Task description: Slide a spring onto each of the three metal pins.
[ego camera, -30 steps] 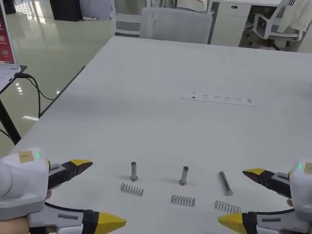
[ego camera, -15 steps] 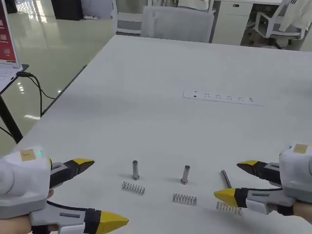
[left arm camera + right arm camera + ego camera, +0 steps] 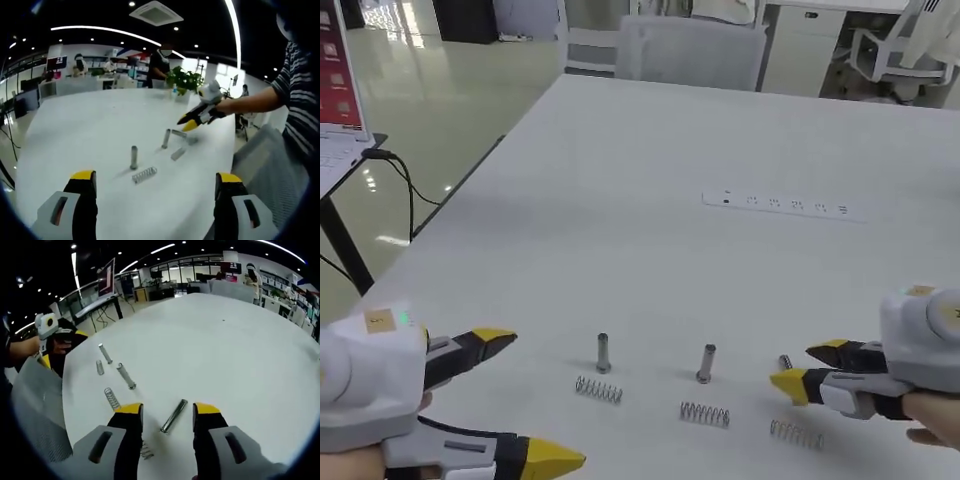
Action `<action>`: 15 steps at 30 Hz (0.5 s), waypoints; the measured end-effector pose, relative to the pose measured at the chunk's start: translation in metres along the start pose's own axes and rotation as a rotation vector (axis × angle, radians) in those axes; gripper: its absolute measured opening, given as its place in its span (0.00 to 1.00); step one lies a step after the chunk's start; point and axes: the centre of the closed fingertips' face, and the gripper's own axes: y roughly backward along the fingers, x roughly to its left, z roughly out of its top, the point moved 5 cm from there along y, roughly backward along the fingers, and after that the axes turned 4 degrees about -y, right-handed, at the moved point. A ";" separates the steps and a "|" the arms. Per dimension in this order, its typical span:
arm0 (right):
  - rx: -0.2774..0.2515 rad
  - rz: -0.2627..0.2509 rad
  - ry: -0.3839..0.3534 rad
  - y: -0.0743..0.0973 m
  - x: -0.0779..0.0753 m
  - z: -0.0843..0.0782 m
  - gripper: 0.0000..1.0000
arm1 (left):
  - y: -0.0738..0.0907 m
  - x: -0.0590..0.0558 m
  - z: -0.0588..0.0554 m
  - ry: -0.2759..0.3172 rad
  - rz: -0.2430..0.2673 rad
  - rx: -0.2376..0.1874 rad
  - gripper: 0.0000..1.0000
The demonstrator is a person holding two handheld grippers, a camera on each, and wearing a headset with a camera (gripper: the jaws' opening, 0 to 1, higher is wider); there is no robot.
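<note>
Slim grey pin point(image 3: 174, 415) lying flat between parted jaws, right tool point(image 3: 168, 410).

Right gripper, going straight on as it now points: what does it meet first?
Probably the lying metal pin, just ahead of the right gripper and in line with the gap between its open jaws, though depth is unclear.

Left claw point(image 3: 542, 398) gapes wide; right claw point(image 3: 798, 366) seems narrower, jaws apart.
</note>
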 end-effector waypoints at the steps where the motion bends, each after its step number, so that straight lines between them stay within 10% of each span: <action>1: 0.009 -0.013 -0.003 -0.002 -0.002 0.000 0.37 | 0.001 0.000 0.000 0.001 0.000 -0.002 0.96; 15: 0.103 -0.068 -0.097 -0.018 -0.010 -0.002 0.18 | 0.004 0.002 0.001 0.002 0.005 -0.001 0.95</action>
